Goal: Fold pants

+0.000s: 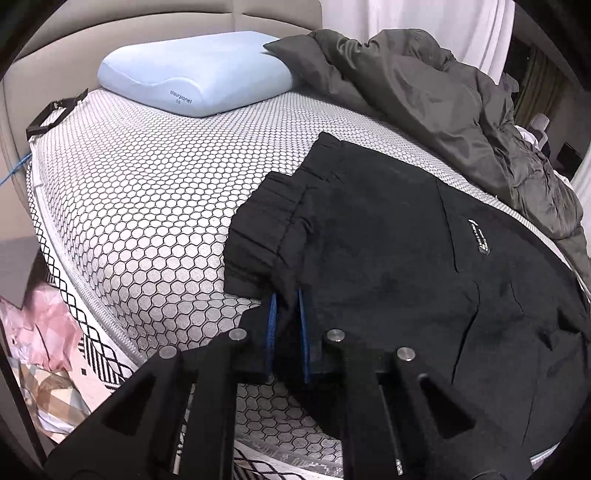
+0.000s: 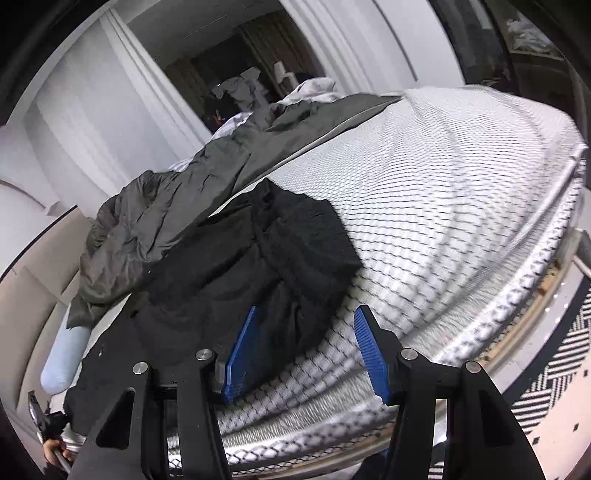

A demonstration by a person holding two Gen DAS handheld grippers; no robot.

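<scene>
Black fabric pants [image 1: 388, 240] with a gathered elastic waistband lie across the bed's white mattress cover with its black honeycomb print [image 1: 147, 206], spreading from 6 o'clock up toward 2 o'clock in the left wrist view. Nearest the camera, the left gripper [image 1: 288, 314] has its blue-padded jaws together on a fold of the pants just below the waistband, cloth pinched between the pads. A small white label [image 1: 480, 236] sits on the pants at 3 o'clock.

In the right wrist view, the right gripper [image 2: 306, 350] holds its blue ribbed jaws apart with nothing between them; its left finger [image 2: 240, 354] stands over the near edge of the pants, while its right finger is over bare mattress. The pants there are bunched at the centre, reaching toward 9 o'clock.

Further off, a rumpled dark grey quilt [image 1: 443, 103] lies just beyond the pants, at 1 o'clock in the left view. A pale blue contoured foam pillow [image 1: 195, 77] rests at 11 o'clock against a beige padded headboard [image 1: 110, 29]. White curtains [image 1: 424, 18] hang behind.
</scene>
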